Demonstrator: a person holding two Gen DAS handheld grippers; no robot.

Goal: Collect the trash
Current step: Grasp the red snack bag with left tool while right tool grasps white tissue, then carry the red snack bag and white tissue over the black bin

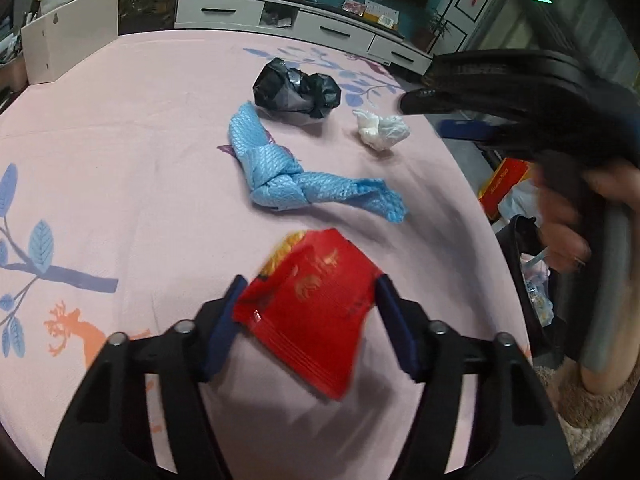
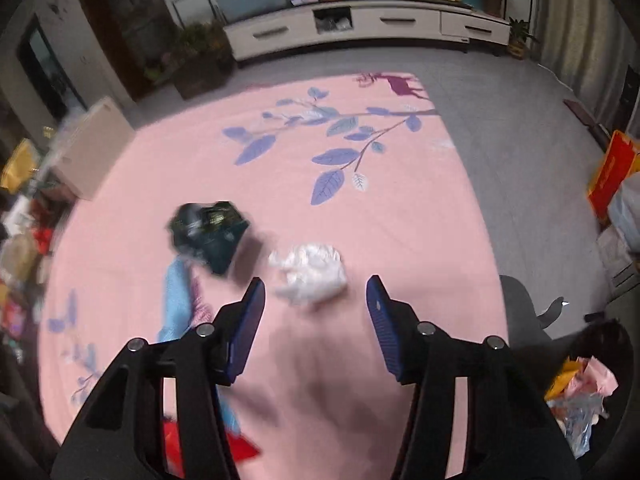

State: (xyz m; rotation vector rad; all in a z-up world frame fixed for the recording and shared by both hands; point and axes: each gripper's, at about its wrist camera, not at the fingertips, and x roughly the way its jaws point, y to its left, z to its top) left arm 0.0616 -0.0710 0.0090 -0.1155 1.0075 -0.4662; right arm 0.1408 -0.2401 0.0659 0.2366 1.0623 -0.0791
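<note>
My left gripper (image 1: pixel 312 284) is shut on a red snack packet (image 1: pixel 316 308); both blue pads press its sides and it hangs a little above the pink blanket (image 1: pixel 120 160). Beyond it lie a knotted blue cloth (image 1: pixel 280 172), a crumpled black bag (image 1: pixel 296 90) and a white crumpled wad (image 1: pixel 382 128). My right gripper (image 2: pixel 316 280) is open and holds nothing; the white wad (image 2: pixel 310 272) lies on the blanket just past its fingertips. The black bag (image 2: pixel 208 232) and blue cloth (image 2: pixel 176 300) sit to its left. The right gripper (image 1: pixel 424 116) also shows from the side, held by a hand (image 1: pixel 568 236).
A dark bin (image 2: pixel 576 392) with paper and plastic scraps stands off the blanket's right edge. A white drawer cabinet (image 2: pixel 360 24) runs along the far wall, a beige box (image 2: pixel 92 148) is at the left, and red boxes (image 2: pixel 612 168) are at the right.
</note>
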